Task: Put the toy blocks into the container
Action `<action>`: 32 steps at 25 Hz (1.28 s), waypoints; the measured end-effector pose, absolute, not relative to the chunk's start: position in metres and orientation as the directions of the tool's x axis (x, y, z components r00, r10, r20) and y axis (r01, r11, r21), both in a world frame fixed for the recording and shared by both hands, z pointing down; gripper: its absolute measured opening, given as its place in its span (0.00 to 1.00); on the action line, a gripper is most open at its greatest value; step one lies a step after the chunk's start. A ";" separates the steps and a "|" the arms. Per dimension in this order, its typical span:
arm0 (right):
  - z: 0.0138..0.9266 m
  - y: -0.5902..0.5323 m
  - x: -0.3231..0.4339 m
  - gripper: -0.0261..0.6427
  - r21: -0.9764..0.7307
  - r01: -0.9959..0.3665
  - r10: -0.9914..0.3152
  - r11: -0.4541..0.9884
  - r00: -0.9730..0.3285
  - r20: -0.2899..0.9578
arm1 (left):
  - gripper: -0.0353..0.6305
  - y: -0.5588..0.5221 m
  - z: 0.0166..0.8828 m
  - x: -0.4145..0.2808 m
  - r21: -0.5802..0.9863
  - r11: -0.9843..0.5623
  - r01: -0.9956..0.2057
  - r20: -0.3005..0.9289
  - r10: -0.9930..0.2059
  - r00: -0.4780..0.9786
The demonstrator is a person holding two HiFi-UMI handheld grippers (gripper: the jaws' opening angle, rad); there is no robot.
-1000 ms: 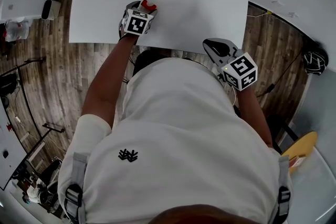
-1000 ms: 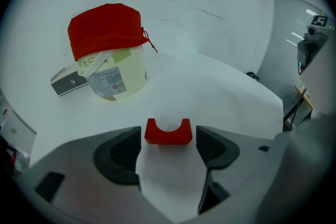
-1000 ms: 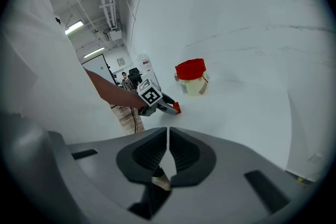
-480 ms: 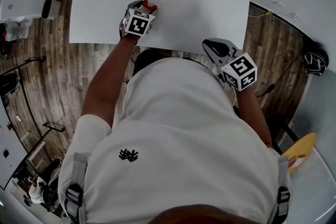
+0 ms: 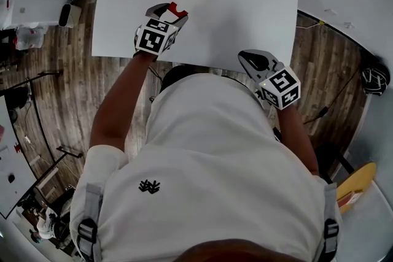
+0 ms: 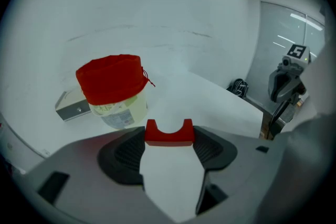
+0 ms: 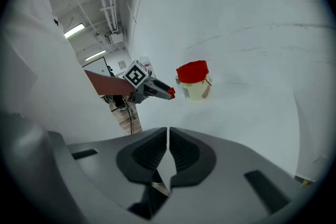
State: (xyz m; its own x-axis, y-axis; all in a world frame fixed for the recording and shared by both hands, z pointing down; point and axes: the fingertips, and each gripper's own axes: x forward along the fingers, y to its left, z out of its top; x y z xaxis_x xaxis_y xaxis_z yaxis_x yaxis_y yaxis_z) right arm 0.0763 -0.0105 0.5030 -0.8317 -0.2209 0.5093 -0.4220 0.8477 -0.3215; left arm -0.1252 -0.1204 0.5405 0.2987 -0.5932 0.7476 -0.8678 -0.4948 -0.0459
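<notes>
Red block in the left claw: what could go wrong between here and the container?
1. The left claw, whose jaws have just been closing, pinches the red block only at its very tips, so the block may slip or pivot out during the carry.
2. The container has a red cloth collar and already holds yellow pieces. An off-centre release could catch the collar or bounce the block onto the table.

My left gripper [image 6: 169, 140] jaws just been closing, now pinch red block [image 6: 169, 132] both sides. I see tub [image 6: 119, 107] w/ red top ahead on white table [image 6: 215, 94], grey box [image 6: 71, 107] just beside it, left.
</notes>
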 end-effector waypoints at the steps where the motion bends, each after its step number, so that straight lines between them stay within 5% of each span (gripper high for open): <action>1: 0.502 -0.012 0.074 0.06 -0.323 -0.423 -0.224 0.846 -0.833 0.505 | 0.49 -0.122 0.530 -0.128 -0.048 -0.503 -0.863 0.743 -0.595 0.306; 18: 0.499 -0.017 0.049 0.06 -0.334 -0.476 -0.289 0.814 -0.829 0.478 | 0.49 -0.193 0.409 -0.175 -0.109 -0.563 -0.819 0.681 -0.643 0.351; 32: 0.494 -0.010 0.042 0.06 -0.357 -0.586 -0.391 0.727 -0.781 0.487 | 0.49 -0.283 0.422 -0.189 -0.073 -0.594 -0.801 0.734 -0.576 0.360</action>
State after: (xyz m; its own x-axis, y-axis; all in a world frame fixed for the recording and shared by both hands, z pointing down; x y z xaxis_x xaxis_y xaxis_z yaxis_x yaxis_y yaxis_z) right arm 0.0425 -0.0100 0.4943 -0.7811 -0.3905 0.4872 -0.5862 0.7274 -0.3568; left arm -0.1889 -0.2833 0.4217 0.3601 -0.5755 0.7342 -0.8012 -0.5939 -0.0725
